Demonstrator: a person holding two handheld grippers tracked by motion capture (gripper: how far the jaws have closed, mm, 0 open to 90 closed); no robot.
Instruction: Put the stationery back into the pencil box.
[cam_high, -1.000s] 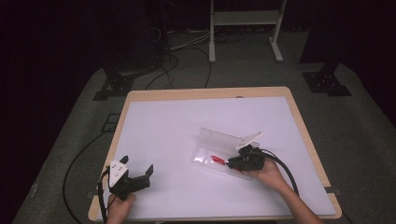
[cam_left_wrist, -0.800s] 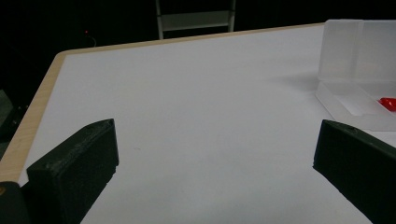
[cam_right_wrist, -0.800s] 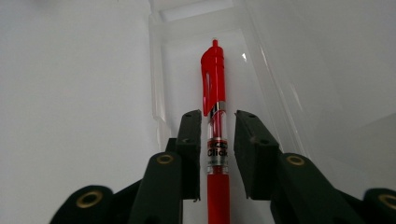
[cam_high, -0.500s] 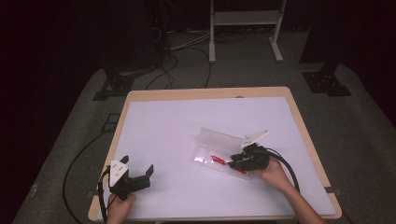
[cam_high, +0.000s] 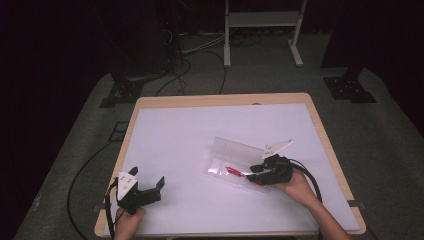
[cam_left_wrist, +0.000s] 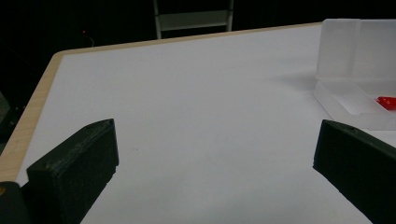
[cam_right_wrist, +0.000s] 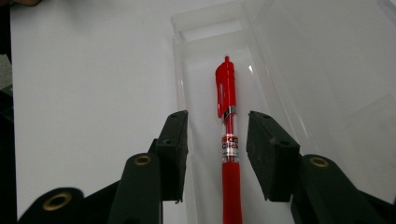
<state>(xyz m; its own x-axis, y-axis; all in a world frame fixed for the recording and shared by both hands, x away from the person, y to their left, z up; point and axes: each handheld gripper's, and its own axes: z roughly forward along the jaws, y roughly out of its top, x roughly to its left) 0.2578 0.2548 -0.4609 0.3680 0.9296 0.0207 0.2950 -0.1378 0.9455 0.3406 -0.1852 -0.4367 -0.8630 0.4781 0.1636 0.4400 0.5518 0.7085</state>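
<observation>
A: Presently, item one: right gripper (cam_right_wrist: 217, 154). Jaws apart, one on each side of the red pen (cam_right_wrist: 228, 140), neither pad touching the barrel so far as the right gripper view tells. Pen lies flat in the tray of the clear plastic case (cam_right_wrist: 205, 56), cap end toward twelve o'clock, grip end toward six.

B: Hazards on that entry?

A: Judged, not seen: the left pad stands close over the case's left wall. Closing there could pinch wall together with pen, or drag the light case across the white table (cam_high: 175, 145). The barrel is round and smooth, so an off-centre squeeze could roll it toward the three o'clock wall and out of the pads.

B: Item two?

A: Case lid (cam_high: 239, 149), standing open at the tray's far side in the high view. A lift tilted that way could knock the pen against it.

B: And farther out?

A: Left gripper (cam_high: 142, 190), jaws wide apart and holding nothing, near the table's seven o'clock corner, well apart from the case. Nothing steadies the case, so any sideways pull from the right gripper would likely shift it.
</observation>
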